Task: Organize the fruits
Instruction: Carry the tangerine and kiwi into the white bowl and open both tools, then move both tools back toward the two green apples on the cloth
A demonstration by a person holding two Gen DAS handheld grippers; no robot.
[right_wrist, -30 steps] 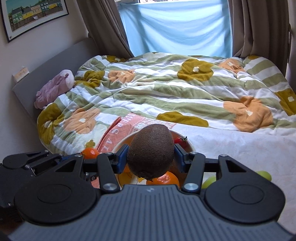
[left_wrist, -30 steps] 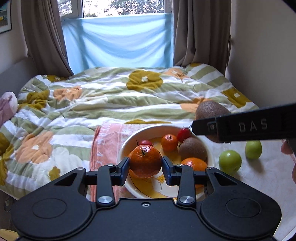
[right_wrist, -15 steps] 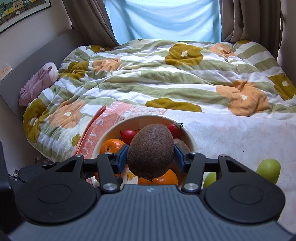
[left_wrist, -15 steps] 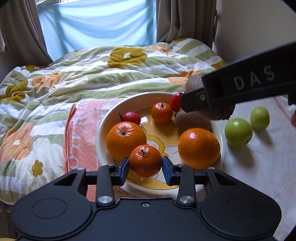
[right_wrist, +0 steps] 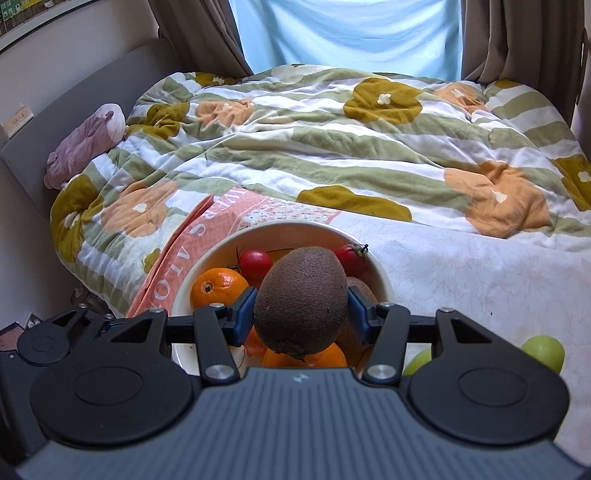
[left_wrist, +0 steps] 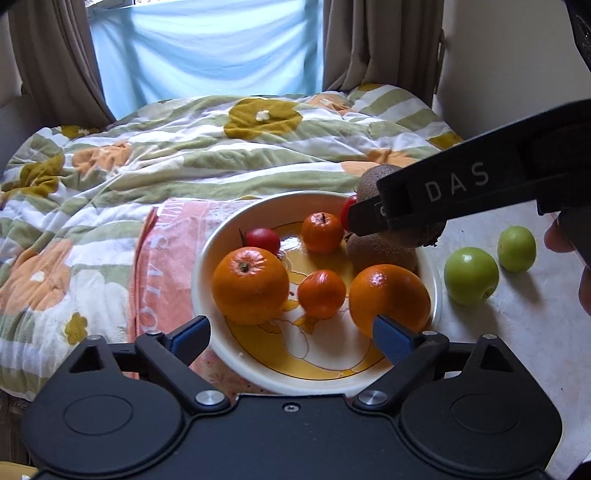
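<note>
The left hand-held gripper [left_wrist: 291, 338], at the lower middle of its view, is opening with nothing between its jaws, the small mandarin [left_wrist: 321, 294] lying in the bowl [left_wrist: 221, 236], while the right hand-held gripper [right_wrist: 301, 314] clamps a kiwi [right_wrist: 301, 297] above the bowl, which I judge must next be lowered and released.

A bed is seen filling most of the room, covered by a quilt [right_wrist: 332, 147] striped in green and white and printed with ochre and orange flowers. A grey headboard [right_wrist: 74, 107] is set along the left side, with a mauve soft toy [right_wrist: 85, 144] laid against it. A window is found behind the bed, screened by a pale blue cloth [left_wrist: 207, 48] (daylight is passed through it). Brown curtains [left_wrist: 380, 48] are hung at both sides. Plain off-white walls [left_wrist: 509, 70] are noted at right and left. The corner of a framed picture [right_wrist: 22, 14] is seen at upper left. A white textured cloth [right_wrist: 480, 280] is spread over the near end.
</note>
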